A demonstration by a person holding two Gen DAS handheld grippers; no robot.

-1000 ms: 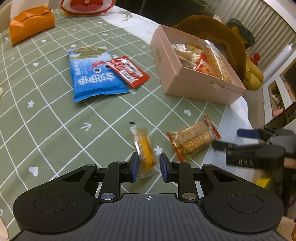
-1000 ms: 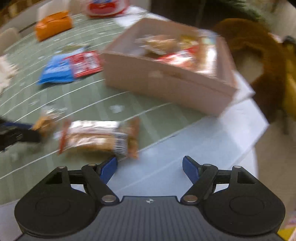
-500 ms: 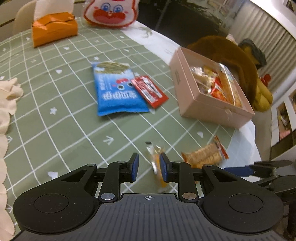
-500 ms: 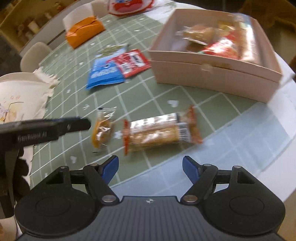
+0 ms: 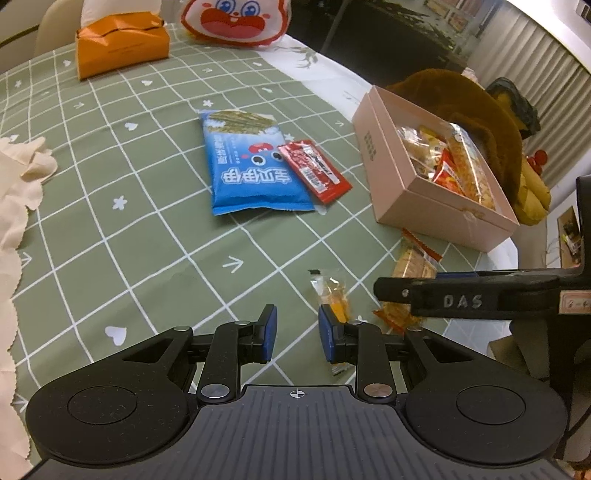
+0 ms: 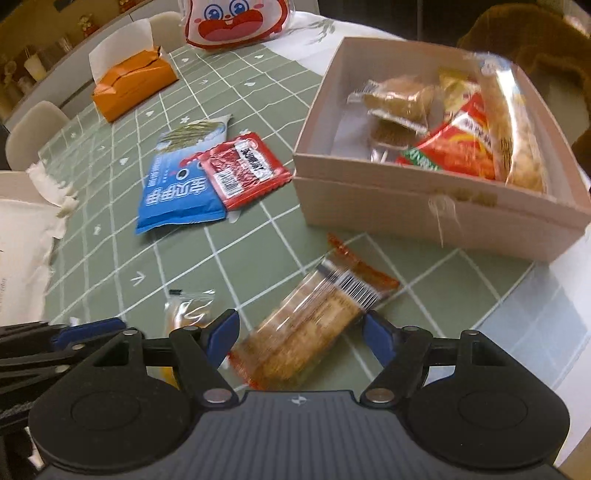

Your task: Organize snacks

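Observation:
A pink box (image 5: 391, 192) (image 6: 436, 206) holds several snacks. On the green checked cloth lie a blue packet (image 5: 251, 170) (image 6: 177, 188), a red packet (image 5: 314, 170) (image 6: 243, 170), a small orange wrapped snack (image 5: 334, 295) (image 6: 188, 310) and a long cracker pack (image 6: 314, 317) (image 5: 410, 266). My left gripper (image 5: 293, 336) is open and empty; the orange snack lies just beyond its right finger. My right gripper (image 6: 301, 336) is open, its jaws on either side of the cracker pack. The right gripper also crosses the left wrist view (image 5: 461, 299) over the cracker pack.
An orange tissue box (image 5: 122, 40) (image 6: 133, 85) and a cartoon rabbit bag (image 5: 236, 20) (image 6: 236, 22) sit at the far side. Cream cloth (image 5: 14, 192) lies at the left. A brown plush (image 5: 476, 122) sits behind the box. The table edge is at the right.
My left gripper has pulled back and up, leaving the orange snack on the cloth to its right. My right gripper has moved in so the cracker pack lies between its open jaws.

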